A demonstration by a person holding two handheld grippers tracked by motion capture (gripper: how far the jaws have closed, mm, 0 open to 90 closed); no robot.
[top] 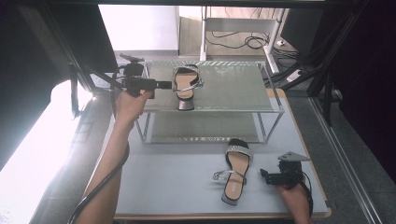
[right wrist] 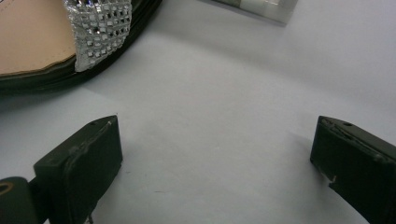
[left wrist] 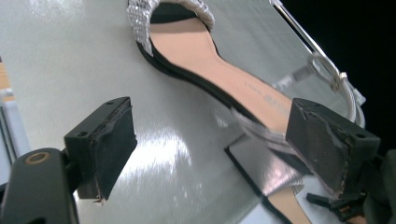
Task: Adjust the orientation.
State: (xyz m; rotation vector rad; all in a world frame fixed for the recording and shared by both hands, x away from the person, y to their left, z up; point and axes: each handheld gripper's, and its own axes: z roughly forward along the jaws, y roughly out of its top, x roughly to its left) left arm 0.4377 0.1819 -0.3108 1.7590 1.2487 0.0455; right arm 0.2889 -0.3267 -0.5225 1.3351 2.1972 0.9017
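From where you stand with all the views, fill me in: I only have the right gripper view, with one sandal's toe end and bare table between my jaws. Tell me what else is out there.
Observer: A second sandal sits on the top shelf of a wire rack at the far side of the table.
Operator: Give me the left gripper's position.
Observer: The left gripper is up at that shelf, its jaws wide apart with the shelf sandal's heel end between them, gripping nothing.
Operator: Now place my sandal for me.
Observer: The table sandal lies flat in front of the rack, heel toward you, and the right gripper is just to its right with jaws open.
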